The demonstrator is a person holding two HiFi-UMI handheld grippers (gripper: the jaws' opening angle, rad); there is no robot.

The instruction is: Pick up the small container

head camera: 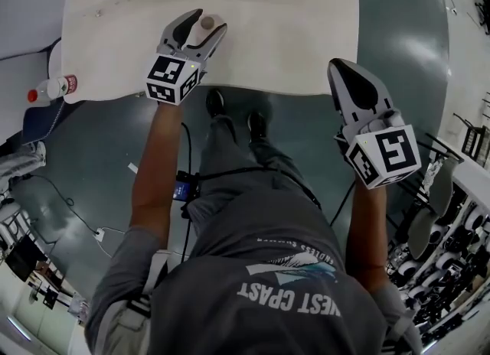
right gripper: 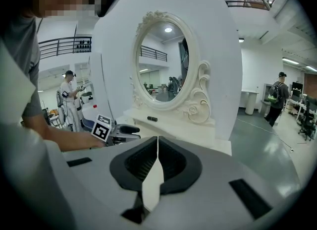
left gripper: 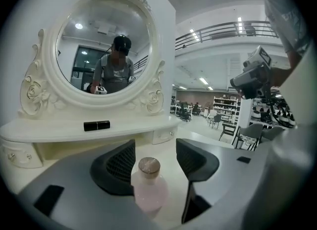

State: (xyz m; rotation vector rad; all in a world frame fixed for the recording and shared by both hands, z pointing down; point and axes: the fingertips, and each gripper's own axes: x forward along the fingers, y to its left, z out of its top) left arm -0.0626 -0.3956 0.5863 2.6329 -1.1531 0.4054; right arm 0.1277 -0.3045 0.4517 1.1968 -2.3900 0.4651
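The small container (head camera: 207,21) is a pale pink bottle with a round brownish cap. It stands upright on the white dressing table (head camera: 291,32). My left gripper (head camera: 202,24) sits around it, open. In the left gripper view the small container (left gripper: 148,187) is between the dark pads, close against the left pad, with a clear gap to the right pad (left gripper: 190,157). My right gripper (head camera: 338,69) hangs off the table's front right edge over the floor. Its jaws (right gripper: 157,142) are shut with nothing between them.
An oval mirror (left gripper: 106,45) in a carved white frame rises behind the table, with a black lipstick tube (left gripper: 96,125) on its shelf. A white bottle with a red cap (head camera: 53,88) lies left of the table. Cables run over the floor (head camera: 84,223); racks (head camera: 452,239) stand at right.
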